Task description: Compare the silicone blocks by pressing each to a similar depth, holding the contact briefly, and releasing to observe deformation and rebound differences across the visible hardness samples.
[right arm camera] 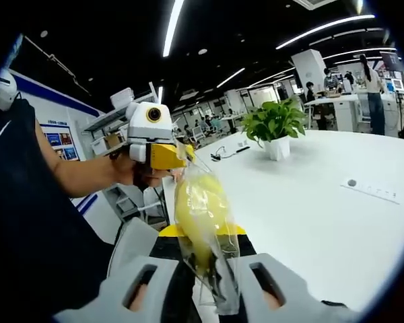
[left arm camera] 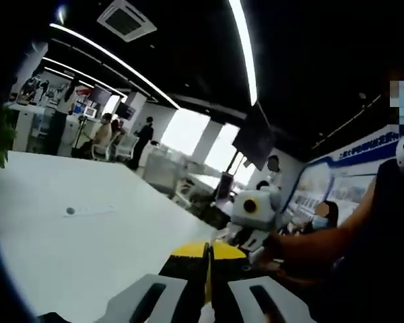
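white table [right arm camera: 310, 202] | potted plant [right arm camera: 275, 128] on it | cable [right arm camera: 225, 151] | small round object, possibly a cap [left arm camera: 71, 210]

Long ceiling light strips [left arm camera: 246, 47] burn bright against a dark ceiling, and windows [left arm camera: 185, 131] at the back blow out to white. The white surface [right arm camera: 323, 215] is evenly lit and slightly washed. Both views are soft, bend strongly toward the edges, and blur most near the lens.

**Surfaces and finishes**

The right gripper [right arm camera: 212, 286] pinches a clear, crinkled, glossy plastic bag [right arm camera: 205, 222] holding smooth yellow pieces. The white table [right arm camera: 310, 215] looks smooth and matt. Both grippers' grey jaw shells look like matt plastic, including the left gripper [left arm camera: 207, 296].
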`<action>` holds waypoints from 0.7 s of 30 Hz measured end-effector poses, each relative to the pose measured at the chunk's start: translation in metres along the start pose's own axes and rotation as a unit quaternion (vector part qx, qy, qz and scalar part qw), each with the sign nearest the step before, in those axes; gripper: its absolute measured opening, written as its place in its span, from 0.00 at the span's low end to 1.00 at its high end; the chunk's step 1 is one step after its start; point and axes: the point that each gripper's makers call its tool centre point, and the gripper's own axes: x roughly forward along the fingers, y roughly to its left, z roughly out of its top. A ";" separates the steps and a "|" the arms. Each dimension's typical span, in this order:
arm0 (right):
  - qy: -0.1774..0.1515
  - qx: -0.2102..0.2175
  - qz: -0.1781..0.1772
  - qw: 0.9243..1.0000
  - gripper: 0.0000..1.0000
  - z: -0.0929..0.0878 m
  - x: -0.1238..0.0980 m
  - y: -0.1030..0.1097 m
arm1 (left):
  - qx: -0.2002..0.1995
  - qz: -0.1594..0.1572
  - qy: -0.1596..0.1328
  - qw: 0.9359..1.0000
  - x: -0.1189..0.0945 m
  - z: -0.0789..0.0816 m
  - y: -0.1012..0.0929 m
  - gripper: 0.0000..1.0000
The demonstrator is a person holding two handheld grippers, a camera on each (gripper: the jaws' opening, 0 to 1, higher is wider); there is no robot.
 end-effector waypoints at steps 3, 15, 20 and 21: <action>0.003 -0.005 0.001 1.000 0.02 -0.001 0.002 0.000 | -0.039 0.000 0.003 0.999 -0.002 -0.002 0.002 0.00; 0.013 -0.008 -0.016 1.000 0.01 -0.002 0.009 -0.001 | -0.021 0.025 -0.002 0.999 -0.008 -0.004 0.008 0.00; 0.011 -0.008 -0.012 1.000 0.02 -0.001 0.008 0.002 | 0.010 0.017 -0.012 1.000 -0.009 -0.003 0.003 0.00; 0.011 -0.009 -0.013 1.000 0.02 -0.001 0.009 0.002 | 0.001 0.016 -0.012 1.000 -0.009 -0.003 0.004 0.00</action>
